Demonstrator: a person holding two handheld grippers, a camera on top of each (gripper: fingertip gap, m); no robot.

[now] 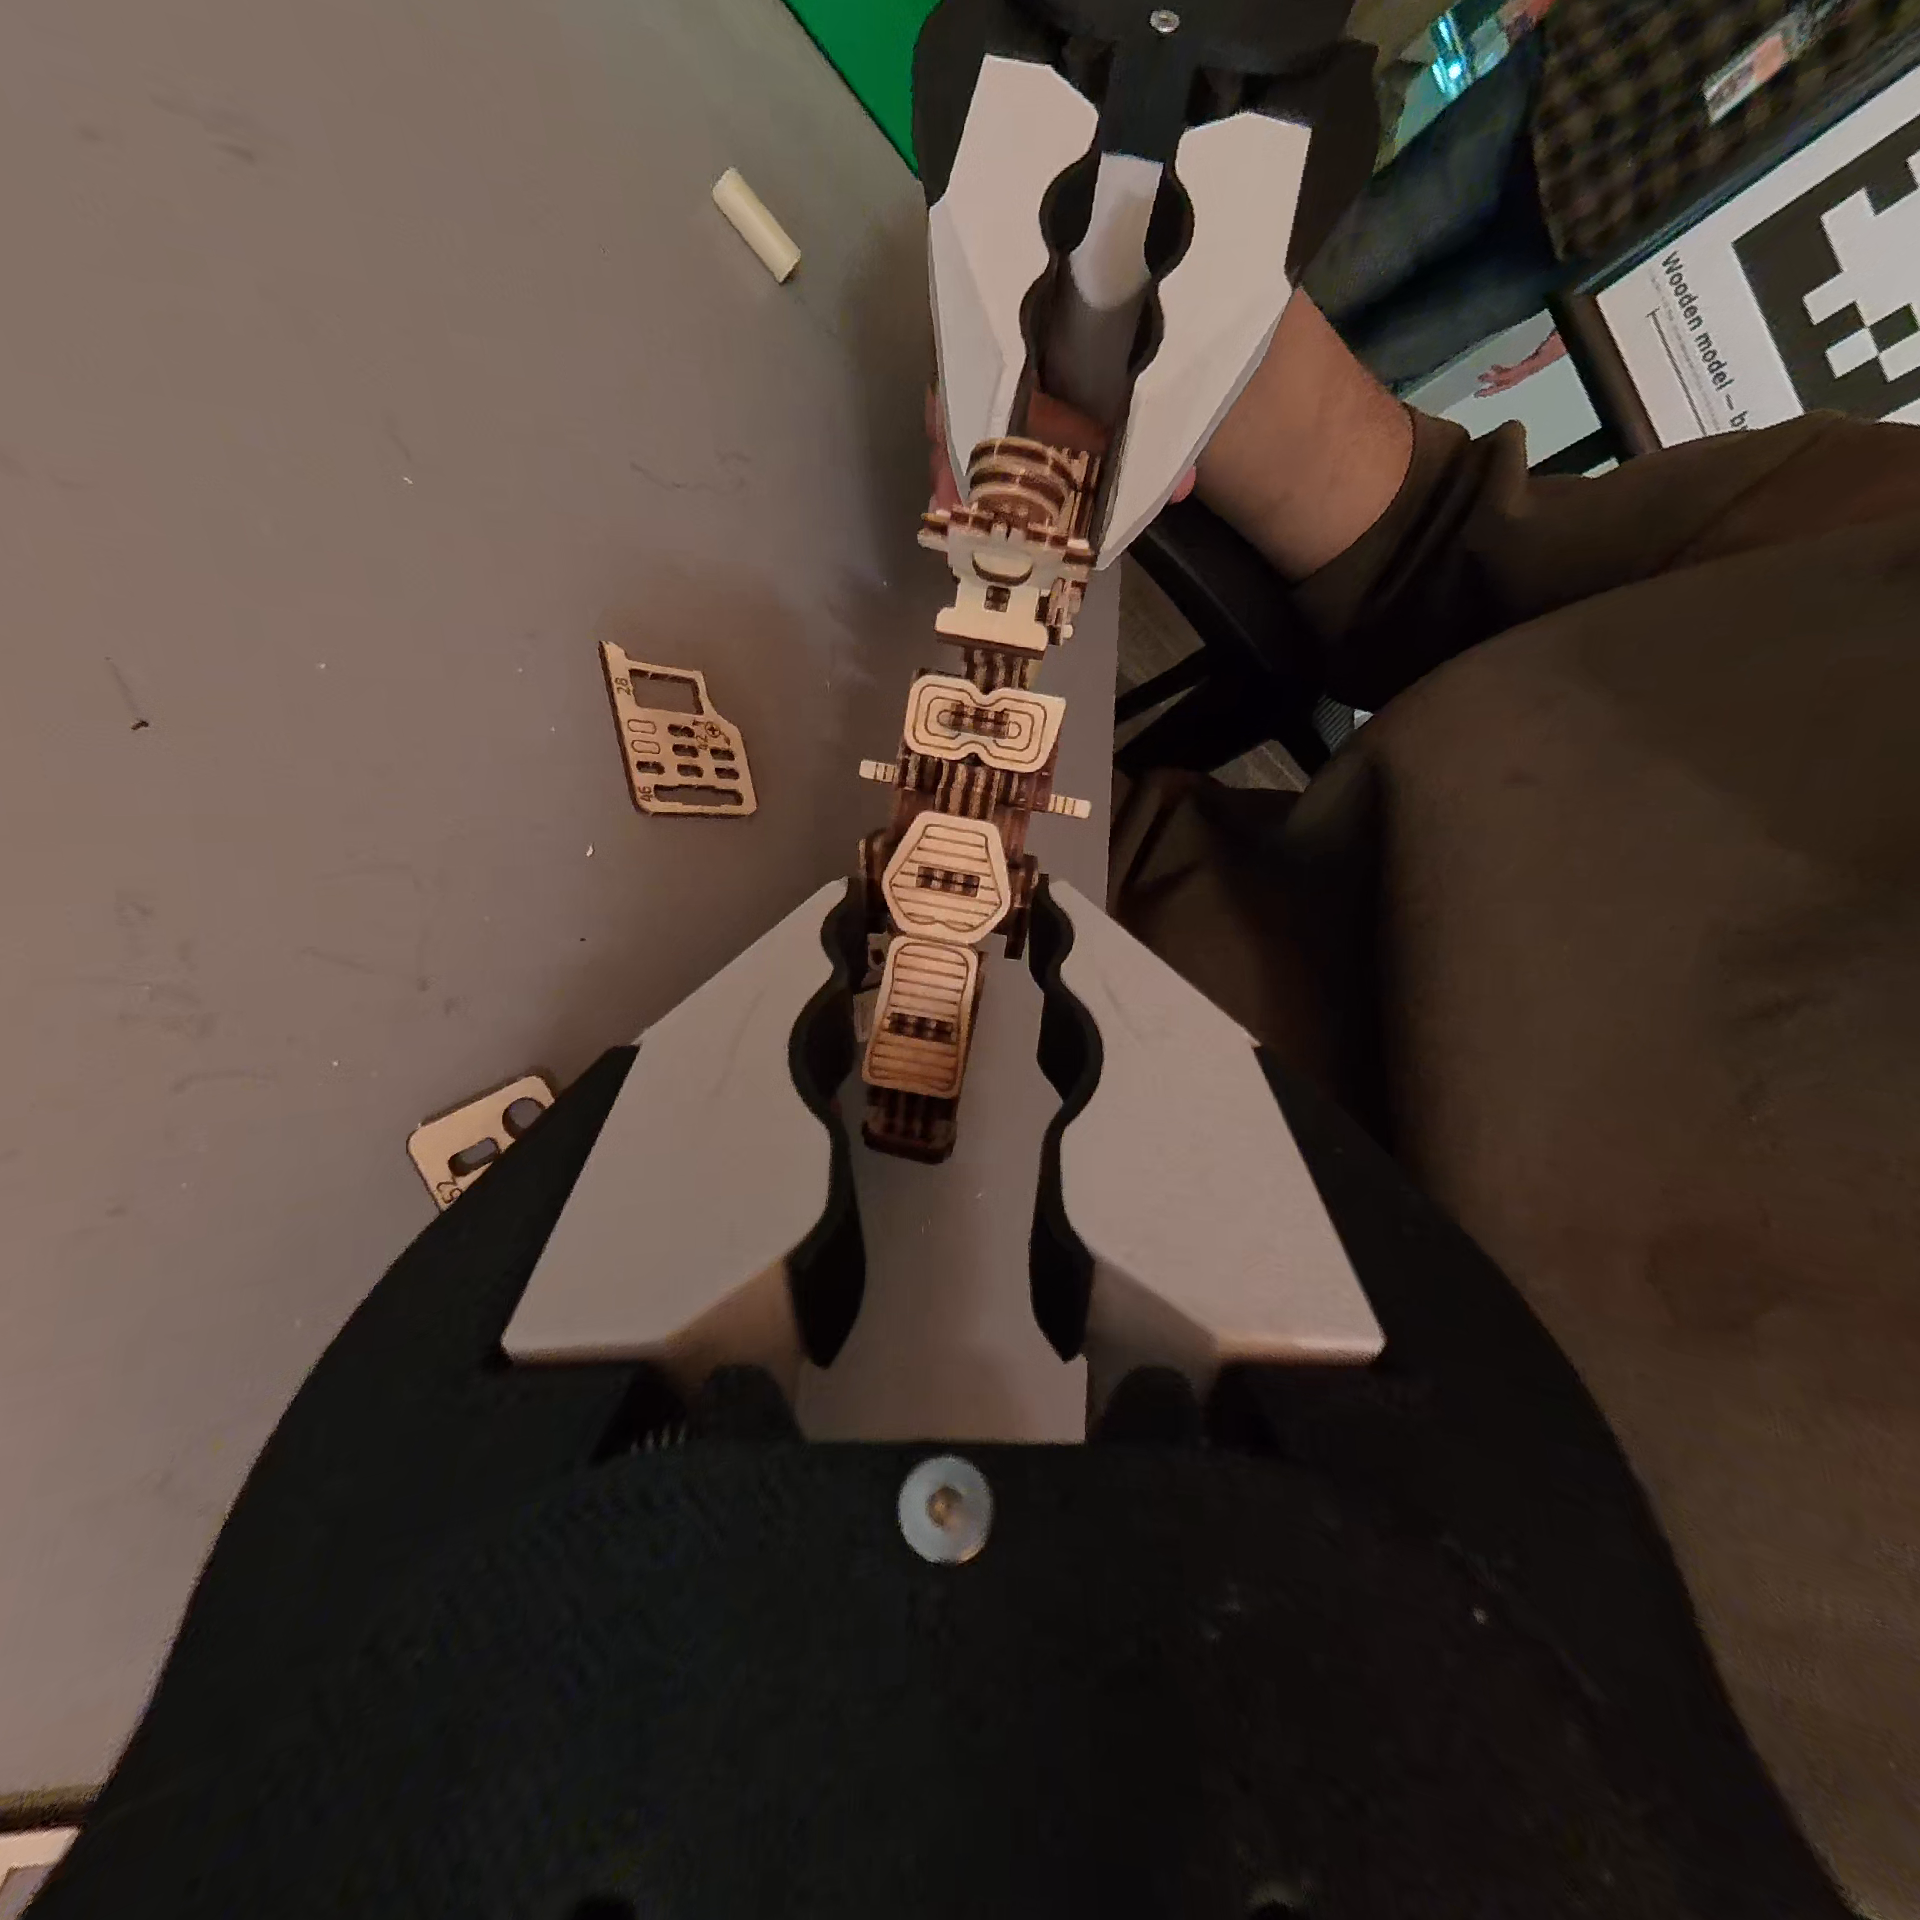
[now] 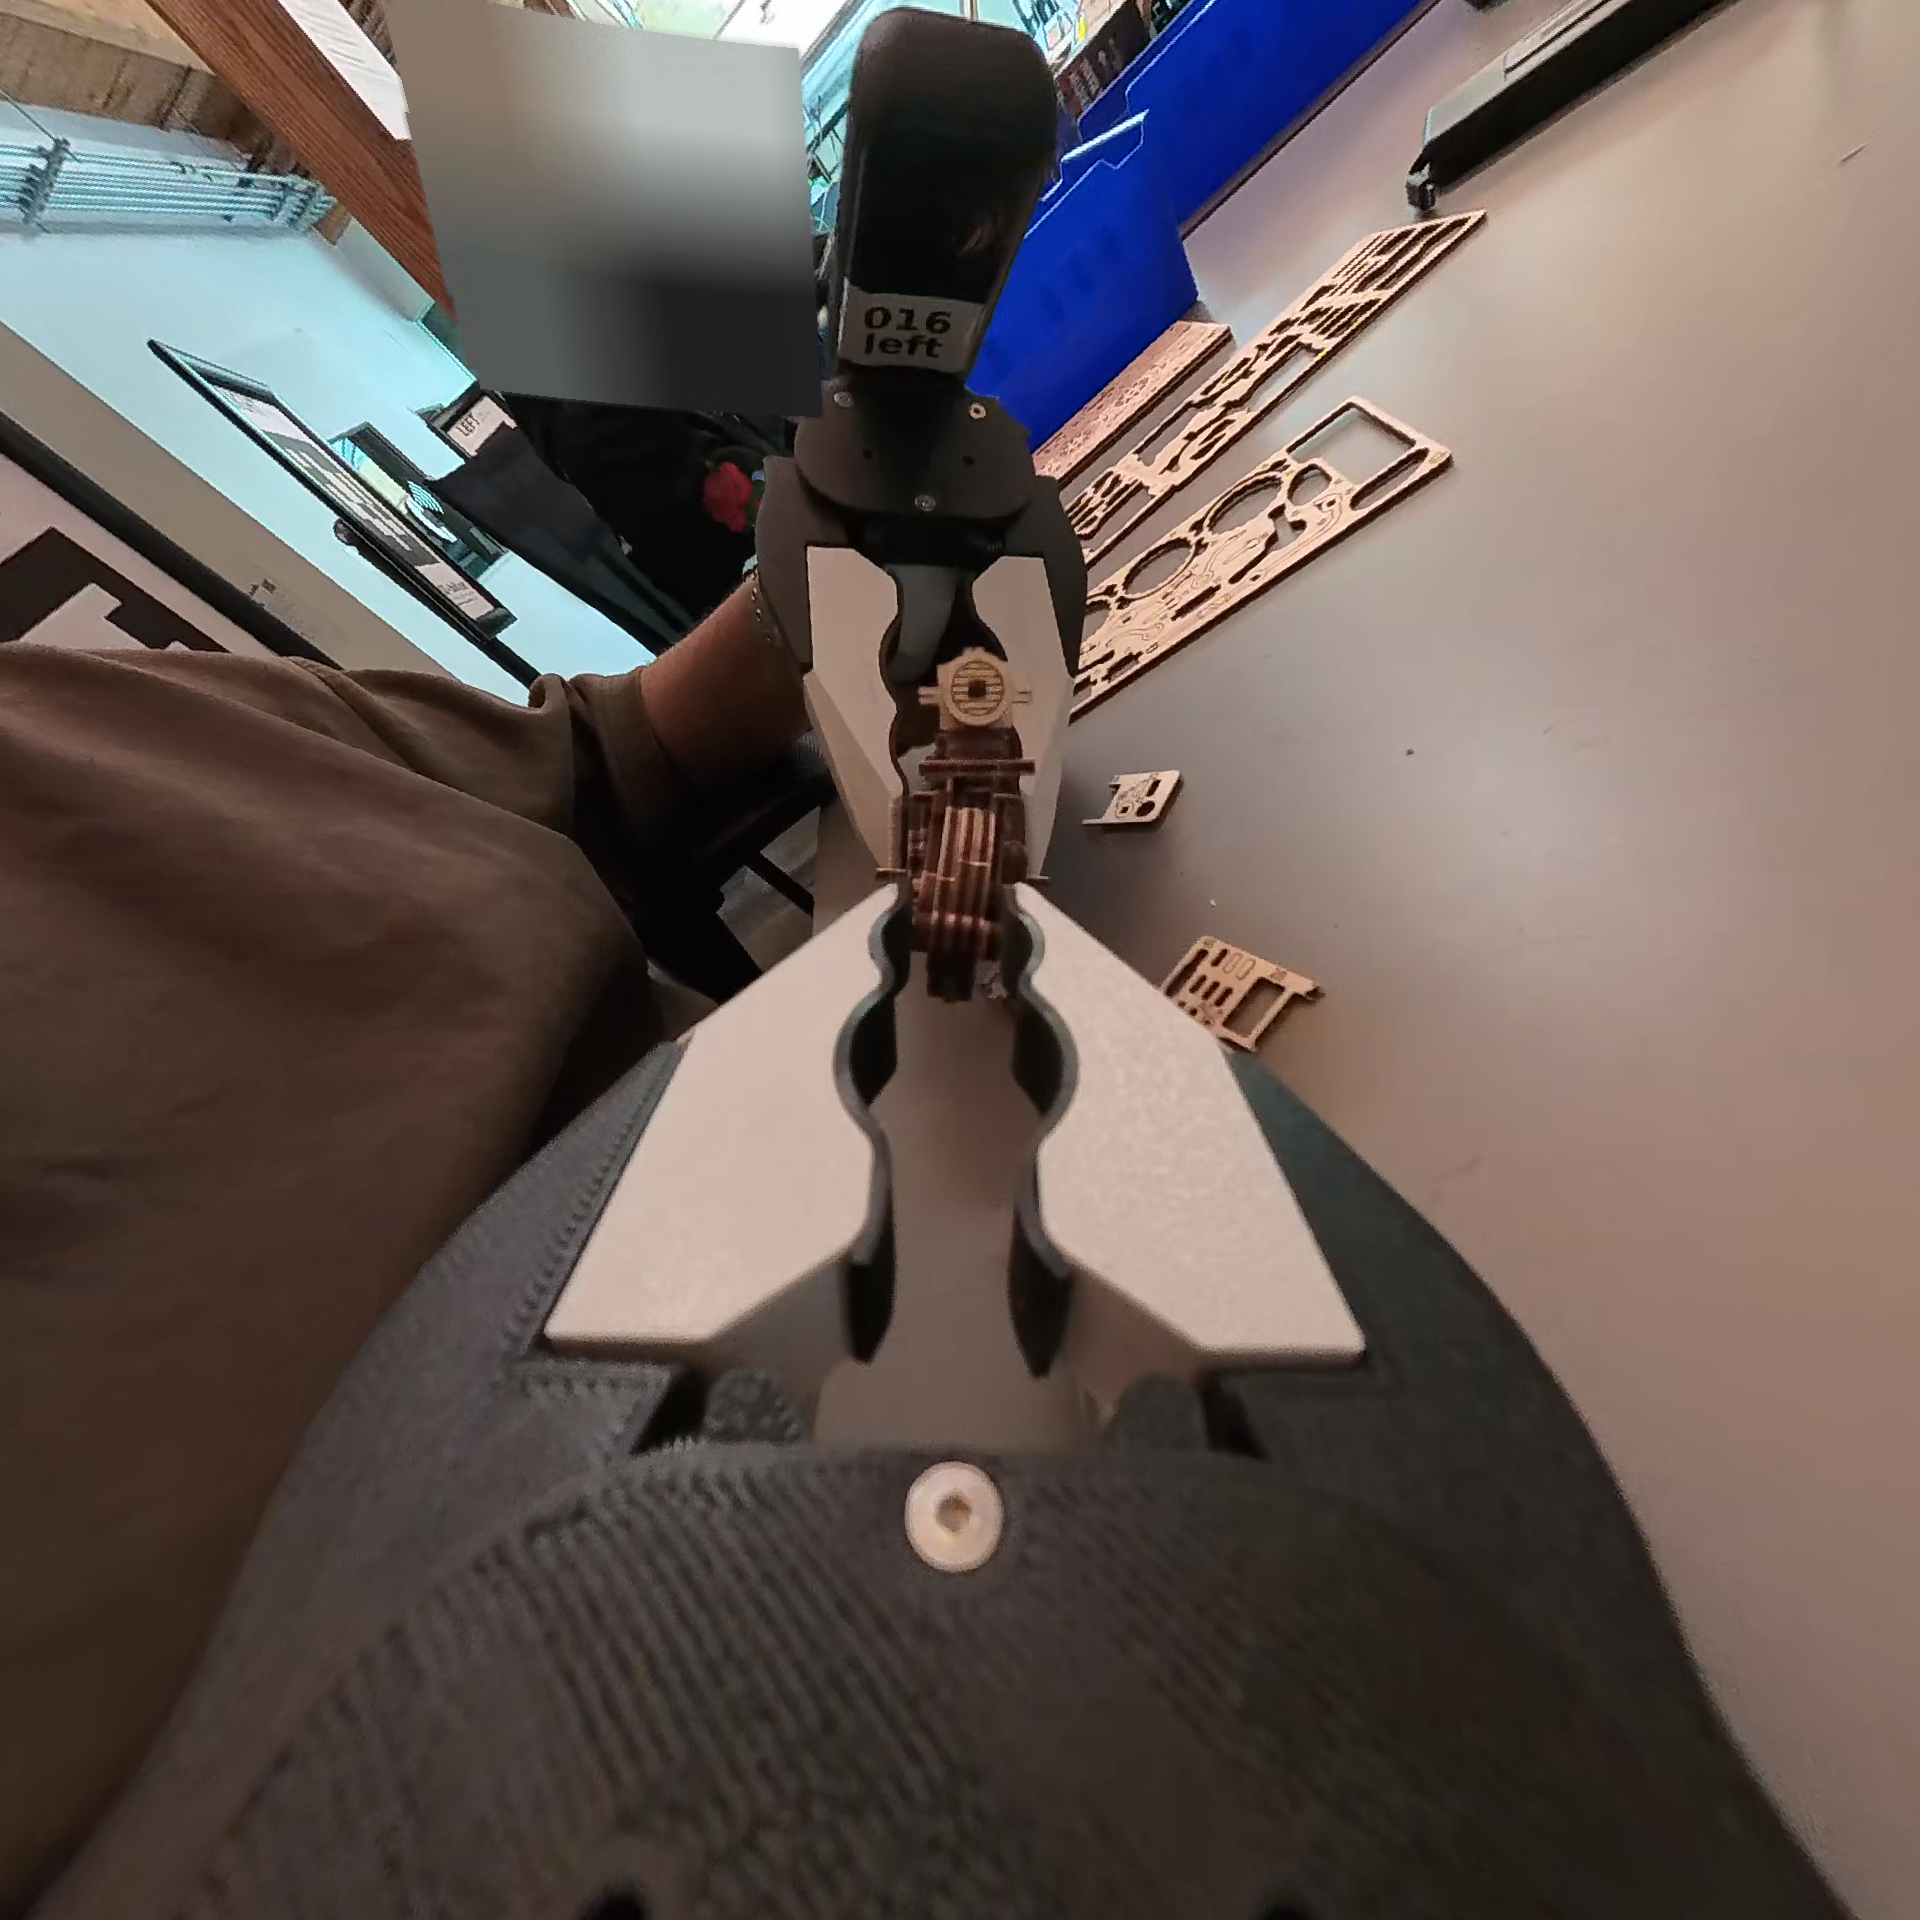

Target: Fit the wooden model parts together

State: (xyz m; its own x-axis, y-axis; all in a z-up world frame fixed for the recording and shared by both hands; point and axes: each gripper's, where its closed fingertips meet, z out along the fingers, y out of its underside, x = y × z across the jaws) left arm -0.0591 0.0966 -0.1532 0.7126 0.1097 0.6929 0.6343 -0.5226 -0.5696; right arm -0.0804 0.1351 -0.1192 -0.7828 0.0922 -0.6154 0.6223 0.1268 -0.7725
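Note:
A wooden model [image 1: 982,722], long and narrow with pale engraved plates over dark layered ribs, is held in the air between both grippers above the grey table's [image 1: 312,520] edge. My left gripper [image 1: 948,904] is shut on its near end. My right gripper [image 1: 1029,499] comes in from the far side, shut on the other end. In the right wrist view, my right gripper [image 2: 956,904] clamps the model [image 2: 977,696] end-on, and the left gripper [image 2: 971,790] faces it, closed on the far end. The model's underside is hidden.
Two loose flat wooden pieces [image 1: 681,732] [image 1: 483,1138] and a small white cylinder [image 1: 755,223] lie on the table. Cut-out wooden sheets [image 2: 1247,540], small pieces [image 2: 1138,800] [image 2: 1242,992] and a blue bin [image 2: 1091,281] lie farther off. A person's brown sleeve [image 1: 1558,935] fills one side. One gripper's finger ends stand about 6 cm off the other's.

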